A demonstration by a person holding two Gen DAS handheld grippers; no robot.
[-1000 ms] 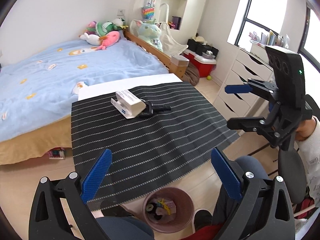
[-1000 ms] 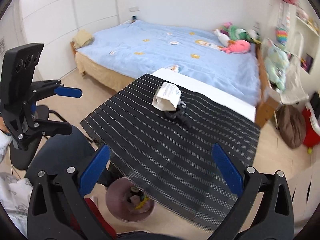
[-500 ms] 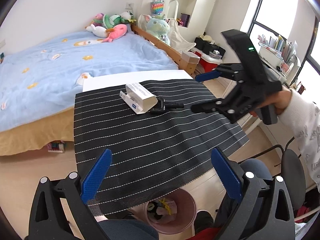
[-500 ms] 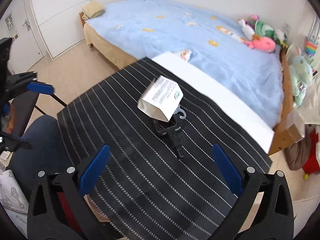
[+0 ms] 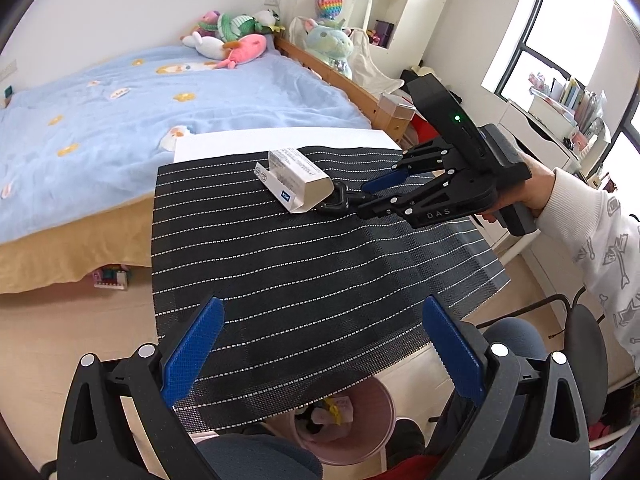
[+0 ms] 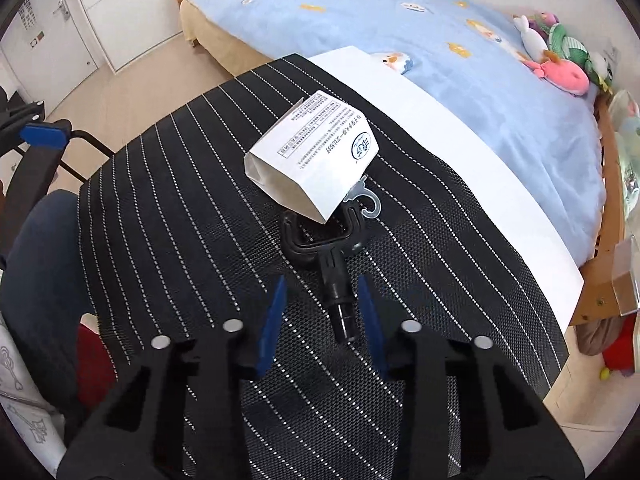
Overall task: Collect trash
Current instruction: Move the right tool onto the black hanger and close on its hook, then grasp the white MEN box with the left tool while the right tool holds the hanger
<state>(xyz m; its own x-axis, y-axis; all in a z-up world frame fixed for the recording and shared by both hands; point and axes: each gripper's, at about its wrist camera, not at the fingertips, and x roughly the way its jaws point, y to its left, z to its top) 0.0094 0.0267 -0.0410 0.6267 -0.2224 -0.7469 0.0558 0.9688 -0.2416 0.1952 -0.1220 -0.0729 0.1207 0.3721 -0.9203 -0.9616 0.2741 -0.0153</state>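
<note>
A white paper box (image 5: 298, 181) (image 6: 316, 160) lies on the black striped mat (image 5: 280, 264), its open end resting on a black Y-shaped plastic part (image 5: 340, 203) (image 6: 326, 248). A small clear hook (image 6: 365, 202) sticks out beside it. My right gripper (image 6: 322, 308) (image 5: 366, 196) is open, low over the mat, with the black part's stem between its blue fingers, not touching them. My left gripper (image 5: 320, 344) is open and empty, above the mat's near edge. A pink trash bin (image 5: 344, 420) holding some litter stands on the floor below that edge.
The mat covers a white table (image 5: 280, 138) (image 6: 440, 120) that stands against a blue bed (image 5: 120, 104). A chair (image 5: 580, 340) is at the right. Plush toys (image 5: 236, 40) and shelves (image 5: 384, 8) are at the back. My own legs are below the table.
My right gripper has swung in from the right, come down to the black part and narrowed its fingers around the stem. My left gripper has shifted slightly forward over the mat.
</note>
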